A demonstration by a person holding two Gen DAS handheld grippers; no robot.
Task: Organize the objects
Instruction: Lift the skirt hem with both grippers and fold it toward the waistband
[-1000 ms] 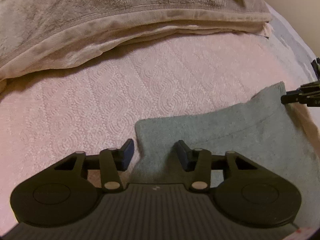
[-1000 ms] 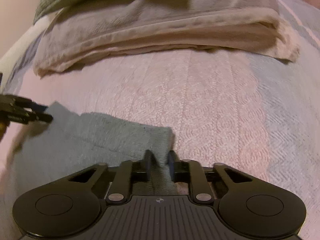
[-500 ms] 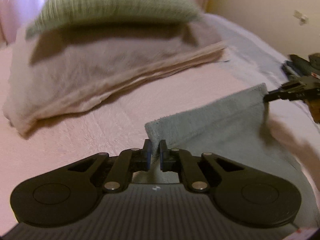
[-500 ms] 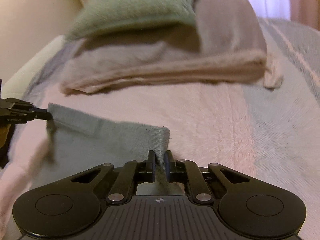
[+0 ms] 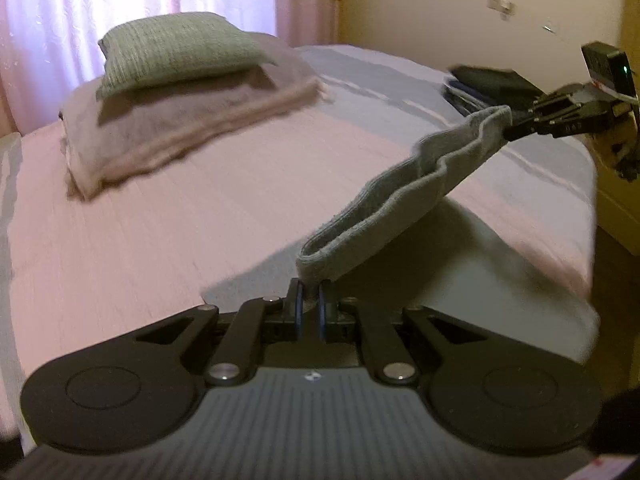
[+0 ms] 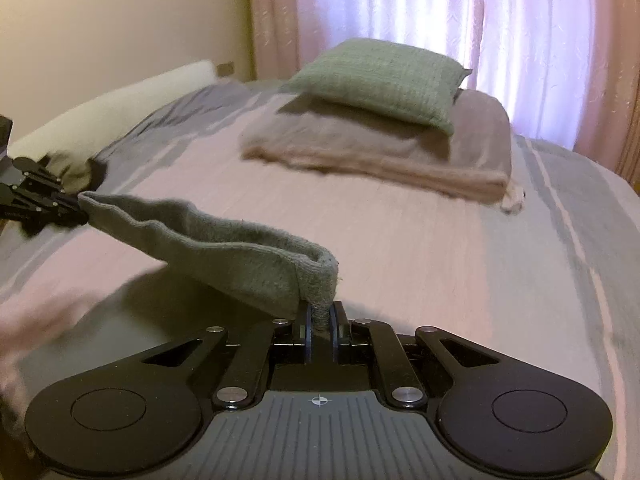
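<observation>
Up came the towel (image 5: pixel 404 200), lifted clear of the bed (image 5: pixel 160 216).
Left gripper (image 5: pixel 310 304) and right gripper (image 6: pixel 320 320) each clamped a corner, towel stretched mid-frame between them.

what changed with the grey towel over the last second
The left gripper, open a second ago, closed on a corner of the grey towel. Both grippers then lifted it off the bed, so its top edge hangs stretched between them. The right gripper kept its pinch throughout. The green cushion and the folded blanket under it stayed put.
</observation>
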